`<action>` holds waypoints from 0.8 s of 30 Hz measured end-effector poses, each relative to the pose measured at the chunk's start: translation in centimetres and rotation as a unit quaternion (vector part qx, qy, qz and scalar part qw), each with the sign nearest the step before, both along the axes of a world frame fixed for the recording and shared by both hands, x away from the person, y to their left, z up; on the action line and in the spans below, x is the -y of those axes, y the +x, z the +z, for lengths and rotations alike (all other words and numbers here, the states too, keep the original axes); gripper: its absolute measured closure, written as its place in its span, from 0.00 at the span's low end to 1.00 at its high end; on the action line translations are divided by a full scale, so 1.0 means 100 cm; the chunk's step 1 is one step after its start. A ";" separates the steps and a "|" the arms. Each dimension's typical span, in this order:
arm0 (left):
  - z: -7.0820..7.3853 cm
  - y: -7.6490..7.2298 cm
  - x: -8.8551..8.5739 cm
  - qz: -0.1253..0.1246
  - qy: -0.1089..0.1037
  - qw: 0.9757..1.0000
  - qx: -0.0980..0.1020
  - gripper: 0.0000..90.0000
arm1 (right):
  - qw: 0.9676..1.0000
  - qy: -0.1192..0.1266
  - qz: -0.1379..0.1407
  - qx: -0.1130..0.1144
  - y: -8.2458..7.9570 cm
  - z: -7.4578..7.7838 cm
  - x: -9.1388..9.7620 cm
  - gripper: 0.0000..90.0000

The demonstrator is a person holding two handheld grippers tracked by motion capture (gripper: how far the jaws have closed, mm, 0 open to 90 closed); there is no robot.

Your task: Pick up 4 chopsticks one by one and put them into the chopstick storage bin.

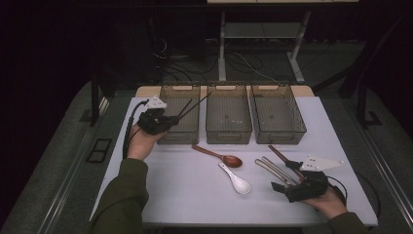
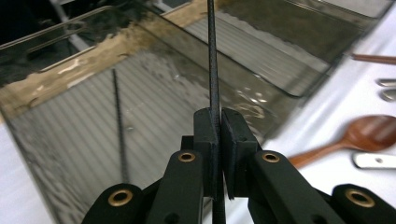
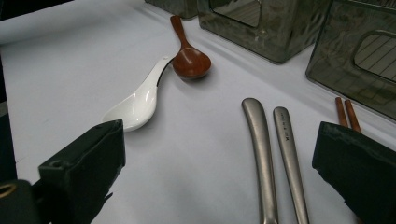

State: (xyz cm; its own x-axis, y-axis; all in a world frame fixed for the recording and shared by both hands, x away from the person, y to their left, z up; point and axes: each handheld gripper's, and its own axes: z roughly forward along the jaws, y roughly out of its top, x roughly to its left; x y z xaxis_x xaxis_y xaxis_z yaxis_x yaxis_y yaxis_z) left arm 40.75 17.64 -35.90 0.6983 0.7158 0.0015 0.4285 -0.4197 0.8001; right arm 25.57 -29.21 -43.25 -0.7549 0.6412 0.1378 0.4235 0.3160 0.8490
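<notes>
1. Hard to make out: in the left gripper view the black chopstick (image 2: 213, 70) runs off the top edge and is hidden below by the jaws. A second black chopstick (image 2: 119, 126) lies blurred inside the left bin (image 2: 56, 116).
2. The left gripper (image 1: 168, 122) has its jaws clamped tight on the black chopstick, held over the left bin's near edge; the high view shows two thin dark sticks slanting up across that bin.
3. The right gripper (image 1: 287, 176) rests on the table with its jaws spread wide, holding nothing. Two metal handles (image 3: 275, 154) lie between them, and brown chopsticks (image 3: 346, 114) are just beside.
4. On the white table (image 1: 185, 190) lie a wooden spoon (image 1: 219, 155) and a white spoon (image 1: 236, 180), touching. The room behind is dark, with cables on the floor.
</notes>
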 end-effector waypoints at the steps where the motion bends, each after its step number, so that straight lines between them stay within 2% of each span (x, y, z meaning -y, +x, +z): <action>1: -0.001 0.002 -0.001 0.004 -0.001 1.000 0.001 0.94 | 1.000 0.000 0.000 0.000 0.000 0.000 0.000 0.03; 4: -0.002 0.010 -0.002 0.021 0.007 1.000 -0.001 0.94 | 1.000 0.001 0.000 0.000 0.000 0.000 0.000 0.03; 7: -0.001 0.017 -0.002 0.034 0.006 0.999 0.000 0.94 | 1.000 0.001 0.000 0.000 0.000 0.000 0.000 0.03; 14: -0.001 0.035 0.002 0.053 0.015 0.998 0.006 0.94 | 1.000 0.001 0.001 -0.001 0.000 0.000 0.000 0.03; 19: -0.005 0.045 0.006 0.065 0.024 0.998 -0.004 0.94 | 1.000 0.001 0.001 -0.001 0.000 0.000 0.001 0.03; 24: -0.013 0.048 0.008 0.079 0.027 0.996 -0.015 0.94 | 1.000 0.003 0.001 -0.002 -0.001 0.000 0.001 0.03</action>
State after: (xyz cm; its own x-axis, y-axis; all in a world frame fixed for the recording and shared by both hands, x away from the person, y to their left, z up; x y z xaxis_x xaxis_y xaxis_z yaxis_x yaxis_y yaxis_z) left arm 45.59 16.86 -37.17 0.5769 0.8165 0.0240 0.5156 -0.3868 0.7645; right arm 25.49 -29.35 -43.28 -0.7563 0.6381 0.1447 0.4254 0.3115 0.8497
